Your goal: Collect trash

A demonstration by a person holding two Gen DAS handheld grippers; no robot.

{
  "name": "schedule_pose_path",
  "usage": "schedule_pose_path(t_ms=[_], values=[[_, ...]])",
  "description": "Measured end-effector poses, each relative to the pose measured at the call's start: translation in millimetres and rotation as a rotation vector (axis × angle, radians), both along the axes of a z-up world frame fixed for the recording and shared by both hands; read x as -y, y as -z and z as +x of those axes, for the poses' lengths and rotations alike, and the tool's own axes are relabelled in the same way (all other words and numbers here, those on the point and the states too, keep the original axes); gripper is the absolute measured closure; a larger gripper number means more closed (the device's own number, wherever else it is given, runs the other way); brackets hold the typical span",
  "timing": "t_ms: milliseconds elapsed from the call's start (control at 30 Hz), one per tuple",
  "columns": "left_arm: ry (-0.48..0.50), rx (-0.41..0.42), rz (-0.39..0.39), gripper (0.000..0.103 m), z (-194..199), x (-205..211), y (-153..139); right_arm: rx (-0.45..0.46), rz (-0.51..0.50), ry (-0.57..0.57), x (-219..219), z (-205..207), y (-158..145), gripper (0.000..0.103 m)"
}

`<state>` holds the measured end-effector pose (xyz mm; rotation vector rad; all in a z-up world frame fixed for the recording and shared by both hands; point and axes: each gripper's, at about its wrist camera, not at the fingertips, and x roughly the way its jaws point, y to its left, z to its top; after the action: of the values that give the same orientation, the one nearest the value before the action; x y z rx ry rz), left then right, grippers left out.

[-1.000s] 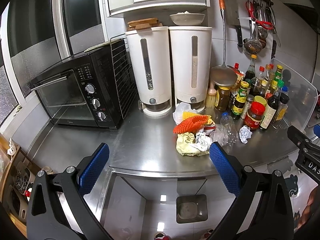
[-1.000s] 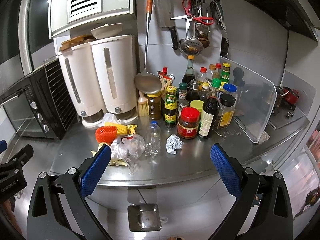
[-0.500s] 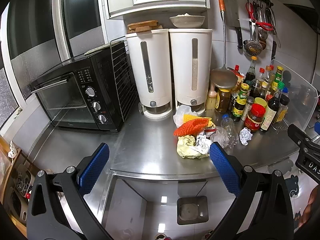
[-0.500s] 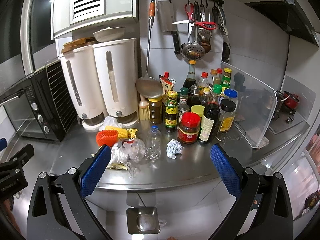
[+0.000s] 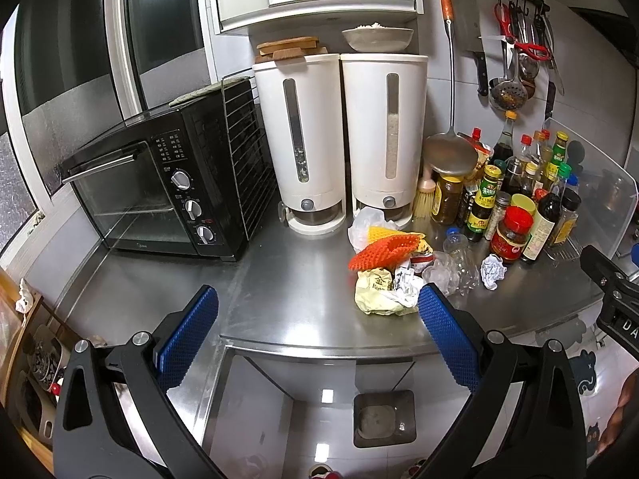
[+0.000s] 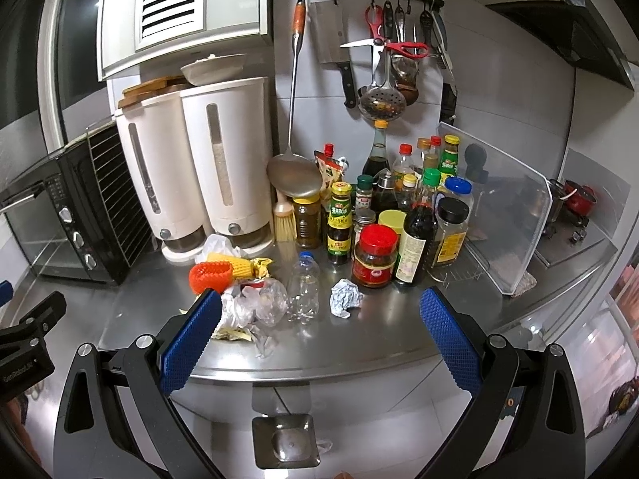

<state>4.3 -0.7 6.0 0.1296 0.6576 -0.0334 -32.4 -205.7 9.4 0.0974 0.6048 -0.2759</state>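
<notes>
A heap of trash lies on the steel counter (image 5: 287, 279): an orange foam net (image 5: 375, 253), a yellow wrapper (image 5: 373, 293), crumpled white paper (image 5: 405, 289), clear plastic film and an empty clear bottle (image 6: 304, 285). A separate crumpled paper ball (image 6: 344, 297) lies to its right. My left gripper (image 5: 317, 319) is open and empty, short of the counter's front edge, left of the heap. My right gripper (image 6: 319, 319) is open and empty at the counter's front edge, facing the bottle and paper ball.
A black toaster oven (image 5: 167, 187) stands at the left, two white grain dispensers (image 5: 343, 139) at the back, many sauce bottles and jars (image 6: 399, 219) at the right with a clear splash panel (image 6: 503, 215). A steel bin (image 6: 285, 441) sits on the floor below.
Both grippers have moved a little closer to the counter; the trash heap looms slightly larger. Both stay open and nothing has been picked up.
</notes>
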Motion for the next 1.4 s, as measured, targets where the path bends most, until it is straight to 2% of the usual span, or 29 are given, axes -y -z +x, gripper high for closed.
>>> schedule_pose_path(t_ms=[267, 533, 833, 1000, 1067, 1167, 1300, 1400], values=[[0.016, -0.019, 0.000, 0.008, 5.3, 2.8, 8.6, 0.004, 0.008, 0.002, 7.2, 3.7, 8.7, 0.003], [0.011, -0.053, 0.015, 0.008, 21.6, 0.9, 21.8, -0.044, 0.024, -0.037, 10.3, 23.6, 20.6, 0.003], [0.050, -0.117, 0.023, 0.008, 52.3, 1.2, 44.6, -0.081, 0.076, -0.055, 21.1, 57.5, 32.9, 0.003], [0.076, -0.136, 0.035, 0.008, 70.2, 5.7, 52.9, -0.132, 0.120, -0.055, 29.5, 85.1, 46.9, 0.003], [0.090, -0.151, 0.038, 0.010, 79.1, 9.9, 57.8, -0.159, 0.166, -0.069, 31.5, 99.9, 54.7, 0.003], [0.115, -0.184, 0.045, 0.012, 94.8, 17.0, 70.4, -0.196, 0.183, -0.079, 28.7, 118.9, 63.0, 0.004], [0.161, -0.201, 0.014, 0.019, 115.0, 22.9, 83.5, -0.255, 0.239, -0.093, 24.9, 148.3, 78.1, 0.004], [0.189, -0.199, 0.023, 0.026, 128.2, 25.4, 89.3, -0.303, 0.290, -0.116, 20.8, 166.9, 91.7, 0.004]])
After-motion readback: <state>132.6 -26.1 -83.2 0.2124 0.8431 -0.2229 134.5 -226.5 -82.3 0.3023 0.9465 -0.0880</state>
